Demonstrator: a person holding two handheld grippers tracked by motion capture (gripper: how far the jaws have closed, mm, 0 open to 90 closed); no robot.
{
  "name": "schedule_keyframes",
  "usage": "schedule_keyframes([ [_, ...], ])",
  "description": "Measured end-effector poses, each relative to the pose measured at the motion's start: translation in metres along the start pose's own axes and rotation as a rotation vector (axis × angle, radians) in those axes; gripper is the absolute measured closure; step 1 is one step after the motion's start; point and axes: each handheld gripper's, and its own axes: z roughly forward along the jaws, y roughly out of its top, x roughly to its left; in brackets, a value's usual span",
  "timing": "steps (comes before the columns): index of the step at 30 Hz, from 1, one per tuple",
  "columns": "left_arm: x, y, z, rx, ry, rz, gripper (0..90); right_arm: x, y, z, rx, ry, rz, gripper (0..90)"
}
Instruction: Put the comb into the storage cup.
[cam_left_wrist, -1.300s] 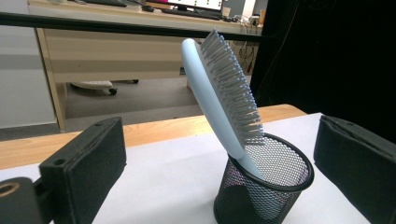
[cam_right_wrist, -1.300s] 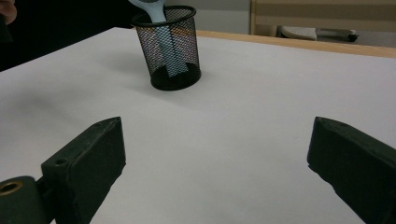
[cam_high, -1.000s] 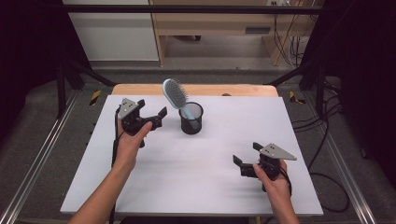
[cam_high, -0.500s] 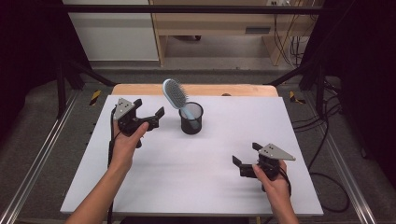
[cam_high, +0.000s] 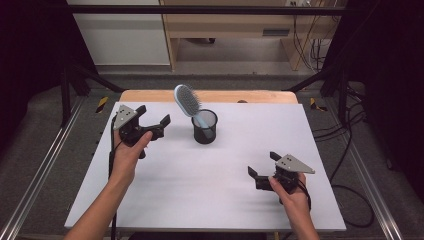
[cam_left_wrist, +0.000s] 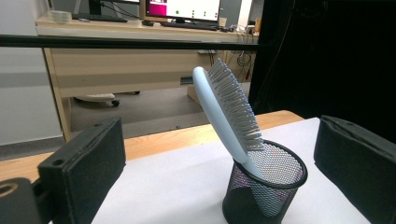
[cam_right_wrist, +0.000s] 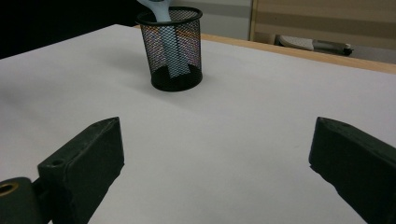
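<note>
Left gripper (cam_high: 152, 116): hovering with jaws spread, gripping nothing. Hairbrush (cam_high: 188, 103): leaning handle-down (bristles facing right) in the black mesh cup (cam_high: 205, 127), mid-table. Right gripper (cam_high: 262, 167): sitting near the front edge, jaws spread, gripping nothing.

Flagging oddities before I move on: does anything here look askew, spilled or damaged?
Nothing spilled or damaged. The hairbrush stands handle-down in the upright mesh cup, leaning against its rim, its head sticking well out. That lean is all that stands out.
</note>
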Motion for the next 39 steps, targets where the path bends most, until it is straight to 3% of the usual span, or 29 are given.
schedule_keyframes([
  [39,0.022,0.013,-0.037,-0.028,0.022,0.032,1.5,0.004,0.0,0.002,0.023,0.016,-0.021,3.4],
])
